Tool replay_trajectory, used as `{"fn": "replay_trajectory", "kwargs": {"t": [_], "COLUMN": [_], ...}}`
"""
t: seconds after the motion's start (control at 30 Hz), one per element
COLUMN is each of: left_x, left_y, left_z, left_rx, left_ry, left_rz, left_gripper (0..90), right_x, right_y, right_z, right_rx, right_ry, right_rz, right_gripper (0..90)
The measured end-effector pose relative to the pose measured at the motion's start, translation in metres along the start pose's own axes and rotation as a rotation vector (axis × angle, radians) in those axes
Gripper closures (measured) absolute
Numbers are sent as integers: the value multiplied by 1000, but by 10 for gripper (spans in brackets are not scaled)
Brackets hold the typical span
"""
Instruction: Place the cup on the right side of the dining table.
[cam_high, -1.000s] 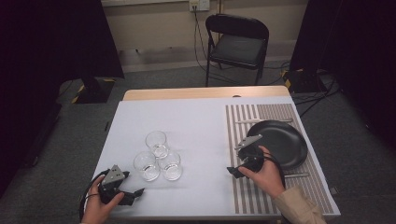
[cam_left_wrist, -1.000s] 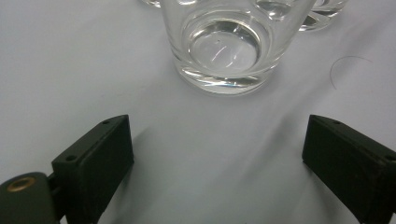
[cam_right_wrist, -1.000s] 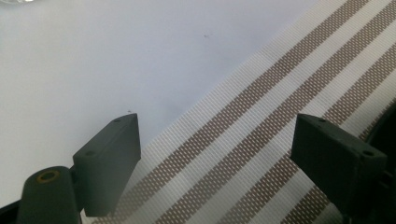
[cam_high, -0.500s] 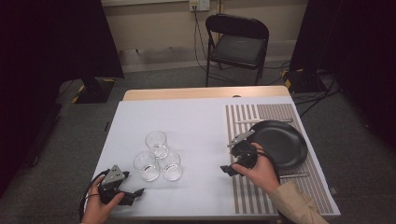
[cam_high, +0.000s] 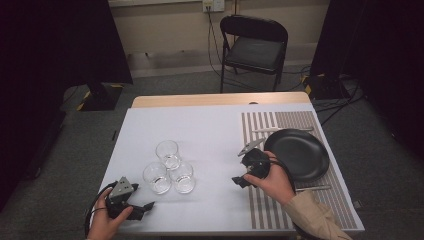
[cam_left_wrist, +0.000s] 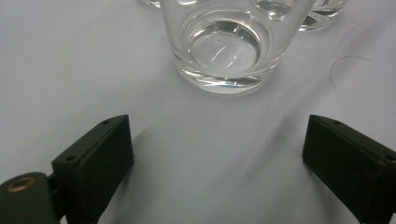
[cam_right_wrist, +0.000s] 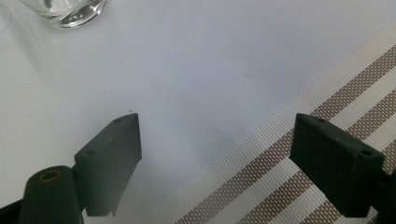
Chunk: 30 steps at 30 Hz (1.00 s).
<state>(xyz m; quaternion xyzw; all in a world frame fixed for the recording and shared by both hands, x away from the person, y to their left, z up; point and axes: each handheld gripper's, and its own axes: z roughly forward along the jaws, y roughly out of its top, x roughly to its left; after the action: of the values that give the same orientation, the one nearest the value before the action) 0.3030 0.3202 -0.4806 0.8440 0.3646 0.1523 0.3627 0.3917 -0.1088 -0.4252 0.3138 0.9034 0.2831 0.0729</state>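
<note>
1. High view: 3 glasses (cam_high: 169, 170) cluster at 9 o'clock of the plate (cam_high: 300, 152) on the surface (cam_high: 210, 135).
2. Left claw (cam_left_wrist: 217, 154) spread, facing the nearest glass (cam_left_wrist: 229, 42), apart.
3. Right claw (cam_right_wrist: 217, 158) spread, empty.
4. Approach step, likely; next, advance and close gently.

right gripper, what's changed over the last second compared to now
The right hand-held gripper has slid left, off the black plate's edge and toward the three glasses, ending over the placemat's left border. Its jaws are open and it holds nothing. The left hand-held gripper, also open, the glasses and the plate stayed put.
</note>
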Motion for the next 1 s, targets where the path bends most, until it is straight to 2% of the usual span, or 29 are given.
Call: {"fn": "replay_trajectory", "kwargs": {"t": [0.03, 1.0], "left_x": [0, 0], "left_y": [0, 0], "left_z": [0, 0], "left_rx": [0, 0], "left_ry": [0, 0], "left_rz": [2, 0], "left_gripper": [80, 80], "right_x": [1, 13], "right_y": [2, 30], "right_z": [1, 12], "right_rx": [2, 20], "right_ry": [12, 40], "right_rz": [1, -41], "right_gripper": [156, 157]}}
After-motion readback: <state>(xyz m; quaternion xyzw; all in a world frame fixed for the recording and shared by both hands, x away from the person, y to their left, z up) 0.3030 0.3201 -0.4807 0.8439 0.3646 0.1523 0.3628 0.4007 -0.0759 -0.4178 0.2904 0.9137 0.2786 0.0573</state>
